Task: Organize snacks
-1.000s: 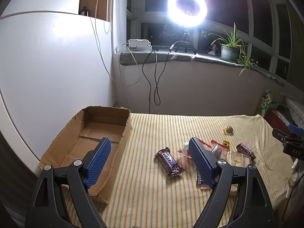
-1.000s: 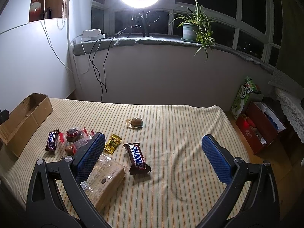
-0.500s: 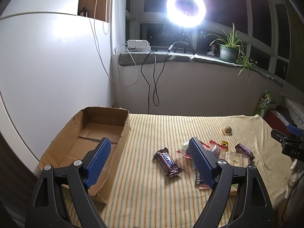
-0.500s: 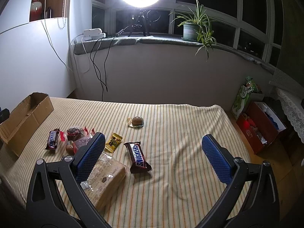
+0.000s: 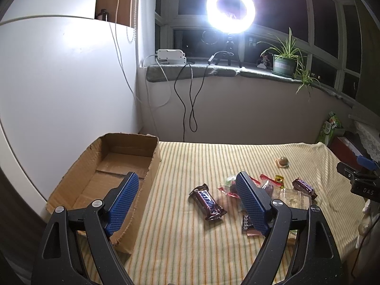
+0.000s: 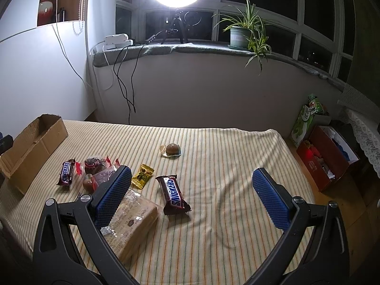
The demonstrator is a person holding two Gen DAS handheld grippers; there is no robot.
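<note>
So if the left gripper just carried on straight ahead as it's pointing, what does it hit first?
Probably the Snickers bar on the striped cloth, lying between the open jaws of the left gripper, towards its right side; depth is hard to judge.

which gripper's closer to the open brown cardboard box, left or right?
Left. The left gripper has one blue finger over the open brown cardboard box at its near corner. The right gripper hangs over the striped cloth, well clear, the box at the far left edge of its view.

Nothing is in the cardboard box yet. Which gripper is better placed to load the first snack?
Probably left. The left gripper is open beside the cardboard box, with a Snickers bar between its fingers. The right gripper, also open, is farther from it.
</note>
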